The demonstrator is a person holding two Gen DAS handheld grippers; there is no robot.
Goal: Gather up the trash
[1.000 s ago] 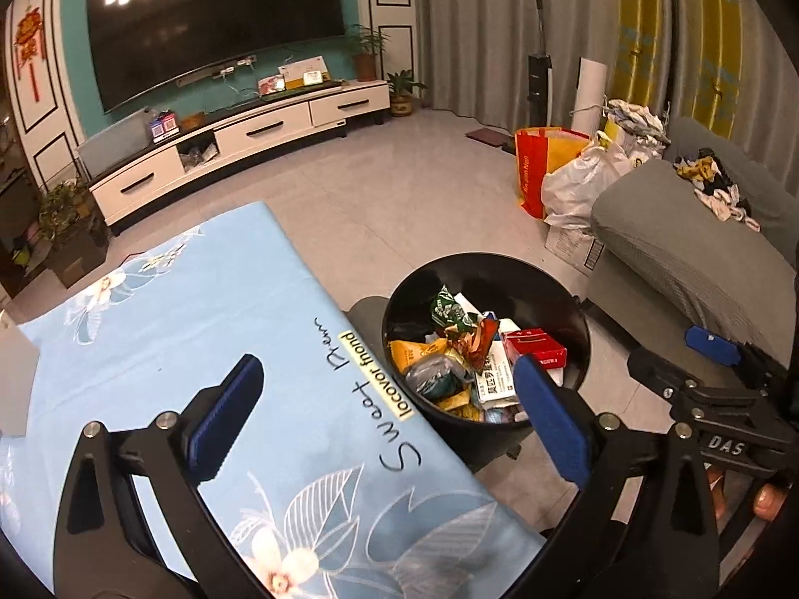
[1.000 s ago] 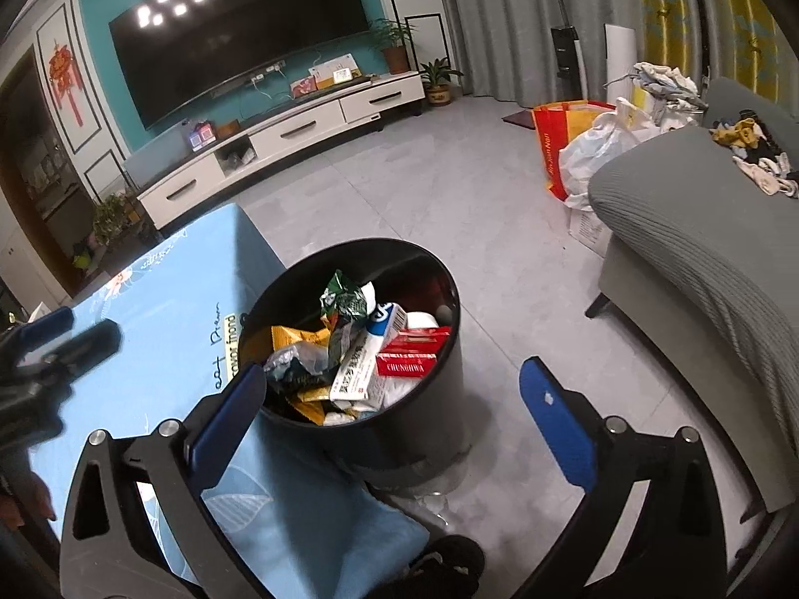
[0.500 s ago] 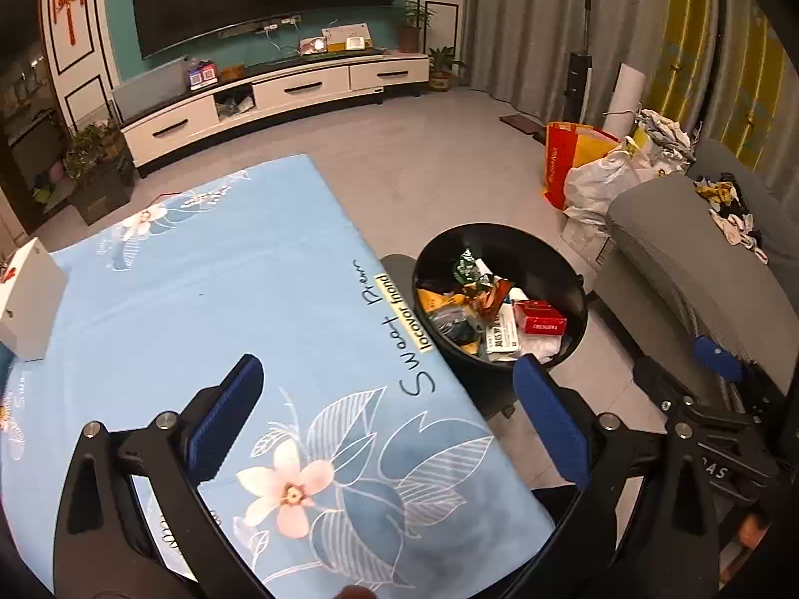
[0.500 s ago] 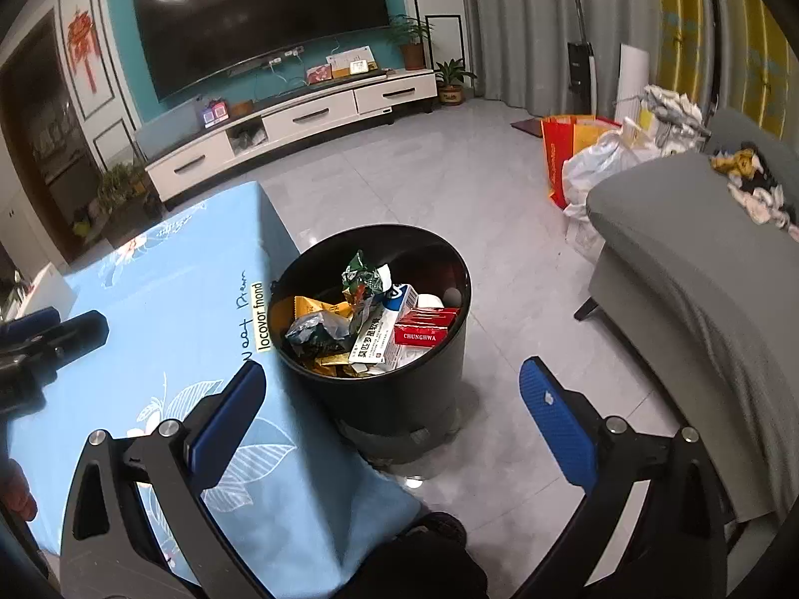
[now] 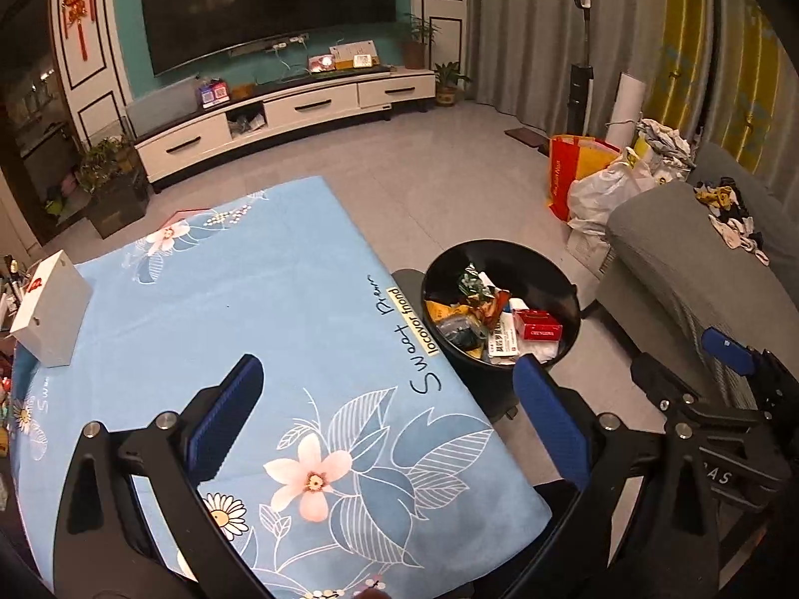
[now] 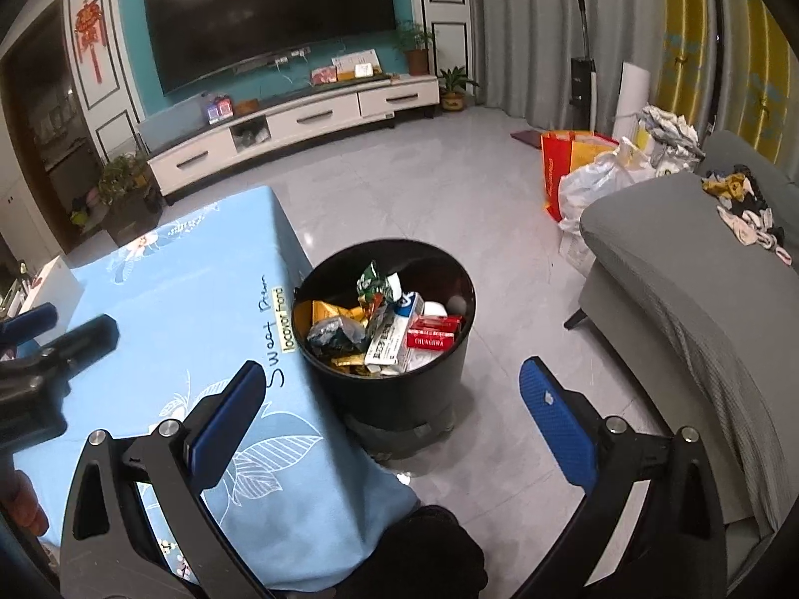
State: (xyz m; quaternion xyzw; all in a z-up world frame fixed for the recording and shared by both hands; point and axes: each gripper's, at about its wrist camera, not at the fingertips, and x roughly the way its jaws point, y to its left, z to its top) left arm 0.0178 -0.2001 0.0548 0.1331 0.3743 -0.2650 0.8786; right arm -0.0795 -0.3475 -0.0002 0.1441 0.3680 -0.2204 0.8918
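A black round trash bin [image 5: 554,269] [image 6: 399,394] stands on the floor at the right edge of the table. It holds wrappers, a red cigarette box [image 6: 432,332] [image 5: 537,324] and other packets. My left gripper [image 5: 389,409] is open and empty above the table with the blue floral cloth [image 5: 239,299]. My right gripper [image 6: 394,414] is open and empty, above the table's corner and the bin's near side. The right gripper also shows at the right of the left wrist view [image 5: 719,389], and the left gripper at the left of the right wrist view [image 6: 45,349].
A white box [image 5: 50,314] sits at the table's left edge. A grey sofa [image 6: 699,299] with clothes on it stands to the right of the bin. Red and white bags [image 6: 589,174] lie on the floor beyond it. A TV cabinet [image 6: 299,120] lines the far wall.
Both grippers have pulled back and up from the bin, so more of the table and floor shows. Both stayed open and empty.
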